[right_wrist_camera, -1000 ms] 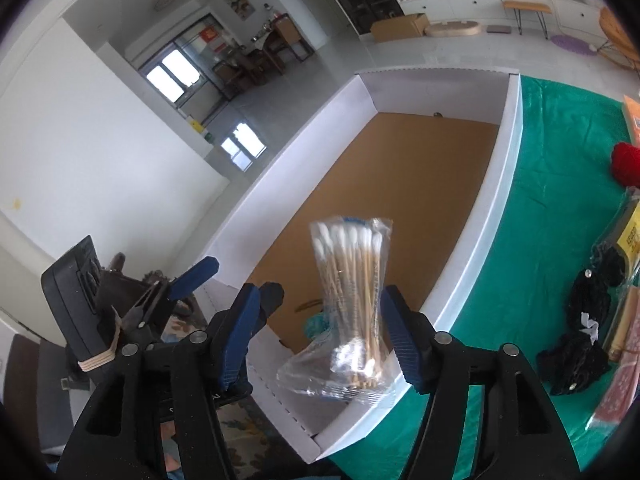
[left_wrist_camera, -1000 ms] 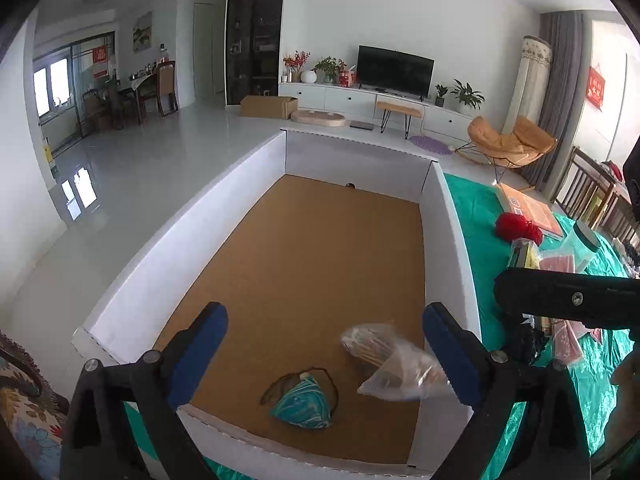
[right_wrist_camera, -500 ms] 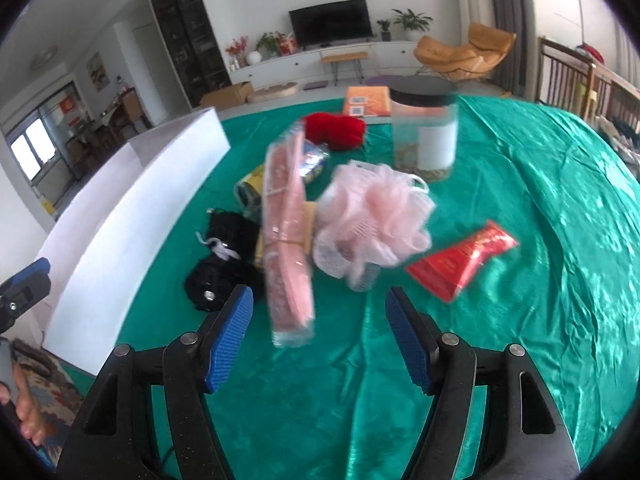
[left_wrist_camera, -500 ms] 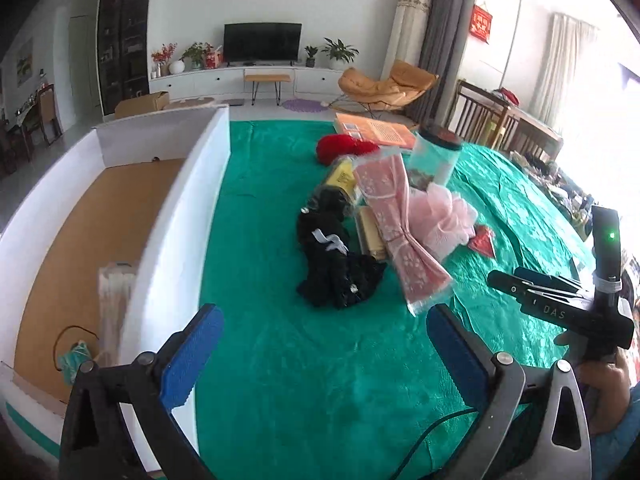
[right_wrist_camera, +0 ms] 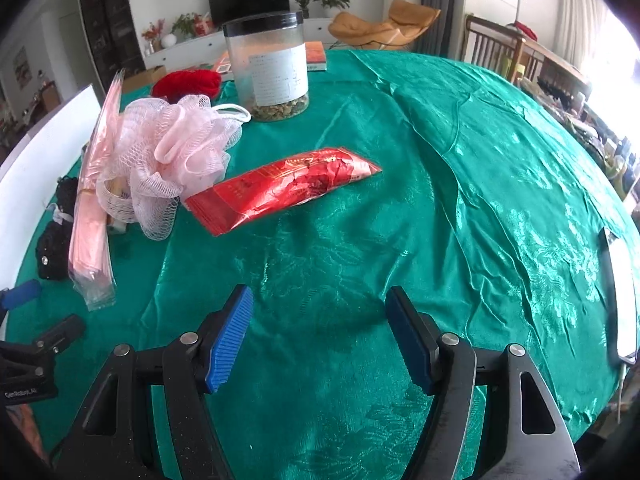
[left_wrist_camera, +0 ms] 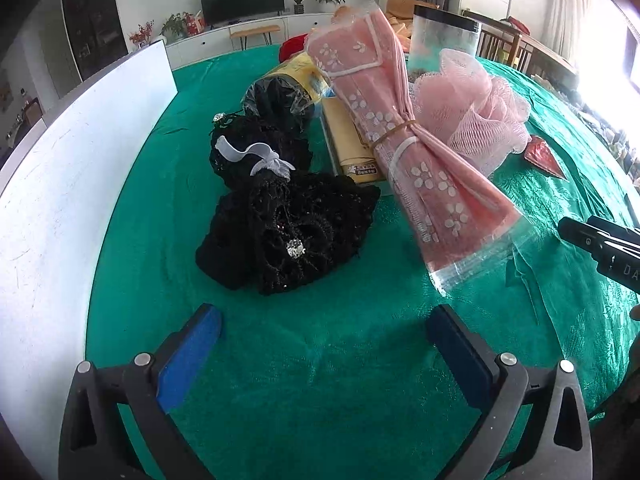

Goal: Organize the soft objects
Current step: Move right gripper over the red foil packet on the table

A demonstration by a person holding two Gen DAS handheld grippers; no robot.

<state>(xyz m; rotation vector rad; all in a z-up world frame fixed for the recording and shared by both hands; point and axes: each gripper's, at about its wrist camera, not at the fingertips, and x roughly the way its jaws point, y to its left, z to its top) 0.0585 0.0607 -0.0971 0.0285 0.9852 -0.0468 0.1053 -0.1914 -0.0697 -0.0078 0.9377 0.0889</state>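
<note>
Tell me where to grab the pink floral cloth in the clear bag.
Probably grip the pink floral cloth at its cinched waist, where the rubber band narrows it. Come from above with the jaws across the narrow waist; the left tool hangs open, nothing between its jaws.

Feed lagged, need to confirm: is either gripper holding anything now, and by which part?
Nothing is held. The left gripper, jaws opening, and the right gripper are both empty above the green satin tablecloth.

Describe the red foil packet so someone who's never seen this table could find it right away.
Start from the green tablecloth and find the clear jar with the black lid. In front of it, just right of the pink mesh bath pouf, lies the red foil packet: the only flat, shiny, crinkled red thing there.
</note>
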